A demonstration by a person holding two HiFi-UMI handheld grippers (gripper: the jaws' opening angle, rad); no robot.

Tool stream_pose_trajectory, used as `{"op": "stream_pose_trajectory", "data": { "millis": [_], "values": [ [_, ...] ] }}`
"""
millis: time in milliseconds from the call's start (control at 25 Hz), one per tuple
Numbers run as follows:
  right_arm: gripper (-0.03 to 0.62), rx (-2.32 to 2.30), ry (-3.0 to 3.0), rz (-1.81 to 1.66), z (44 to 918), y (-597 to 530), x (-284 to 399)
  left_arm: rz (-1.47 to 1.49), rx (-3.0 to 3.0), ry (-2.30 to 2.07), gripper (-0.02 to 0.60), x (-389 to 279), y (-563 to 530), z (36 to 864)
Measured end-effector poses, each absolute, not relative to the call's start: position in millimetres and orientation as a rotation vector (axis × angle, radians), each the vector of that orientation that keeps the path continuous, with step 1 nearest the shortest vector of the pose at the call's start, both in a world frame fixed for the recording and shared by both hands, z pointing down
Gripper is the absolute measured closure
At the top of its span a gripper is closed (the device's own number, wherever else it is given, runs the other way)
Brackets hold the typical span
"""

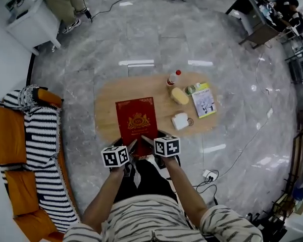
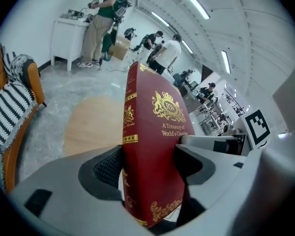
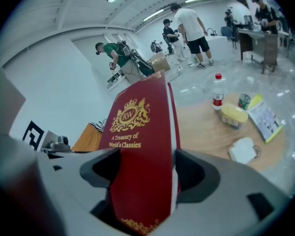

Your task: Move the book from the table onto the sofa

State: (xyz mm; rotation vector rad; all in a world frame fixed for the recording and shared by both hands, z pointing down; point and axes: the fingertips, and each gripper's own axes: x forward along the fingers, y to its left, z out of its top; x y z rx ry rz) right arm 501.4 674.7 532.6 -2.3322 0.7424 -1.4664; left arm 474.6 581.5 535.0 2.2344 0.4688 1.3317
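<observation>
A thick red book (image 1: 137, 121) with gold print is held at its near edge by both grippers, over the near left part of the oval wooden table (image 1: 109, 97). My left gripper (image 1: 132, 146) is shut on the book's spine corner (image 2: 137, 146). My right gripper (image 1: 147, 141) is shut on the other near corner (image 3: 142, 156). The book's front cover (image 3: 132, 127) faces up. The sofa (image 1: 38, 135), orange with a black-and-white striped throw, stands at the far left of the head view.
On the table's right half stand a bottle (image 1: 173, 78), a yellow container (image 1: 180, 96), a small can (image 1: 191, 89), a thin booklet (image 1: 204, 101) and a white mug (image 1: 181, 121). A cable (image 1: 212, 178) lies on the marble floor. People (image 3: 189, 23) stand at the back.
</observation>
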Motion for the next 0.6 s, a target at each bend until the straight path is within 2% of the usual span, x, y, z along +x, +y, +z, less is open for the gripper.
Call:
{"op": "stream_pose_trajectory", "data": {
  "millis": [600],
  "values": [
    [0.232,-2.435,0.797,-1.308,392,645,500,1.181,2.362,0.506,0.253,473,553,396]
  ]
}}
